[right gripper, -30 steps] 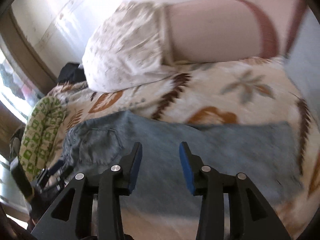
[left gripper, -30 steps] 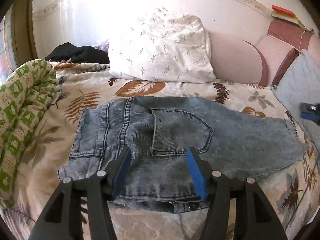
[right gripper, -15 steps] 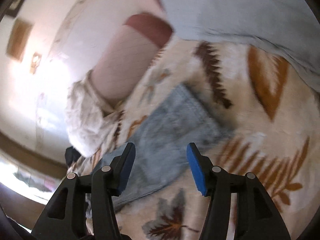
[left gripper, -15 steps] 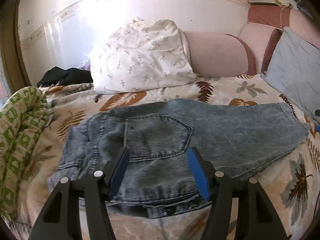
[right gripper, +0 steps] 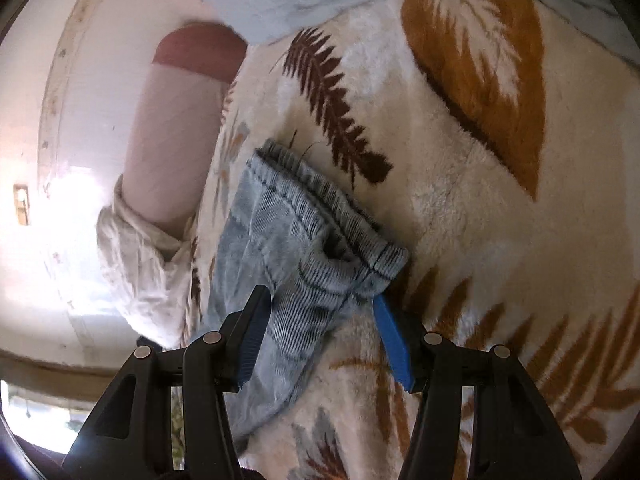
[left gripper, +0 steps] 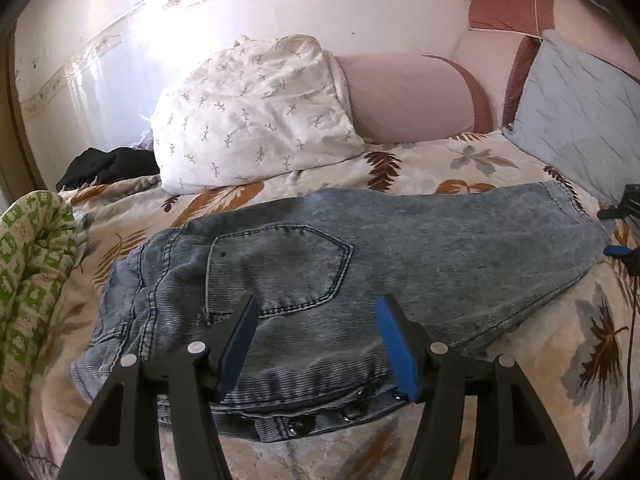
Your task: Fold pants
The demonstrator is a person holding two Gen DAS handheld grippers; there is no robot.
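Pants (left gripper: 400,256) lie across the bed (left gripper: 500,160), doubled lengthwise with one leg over the other, back pocket up, waistband at the near left, hems at the far right. The lengthwise fold looks done; the crosswise folds are, in my judgement, left to you.

Your left tool (left gripper: 316,344) stands open above the waistband, nothing pressed between its pads. Your right tool (right gripper: 320,336) has just been opening; its jaws straddle the hem corner (right gripper: 352,248), cloth between them but not pinched.

From the left wrist view, the right tool is cut off at the frame edge. The underside leg and its alignment are hidden.
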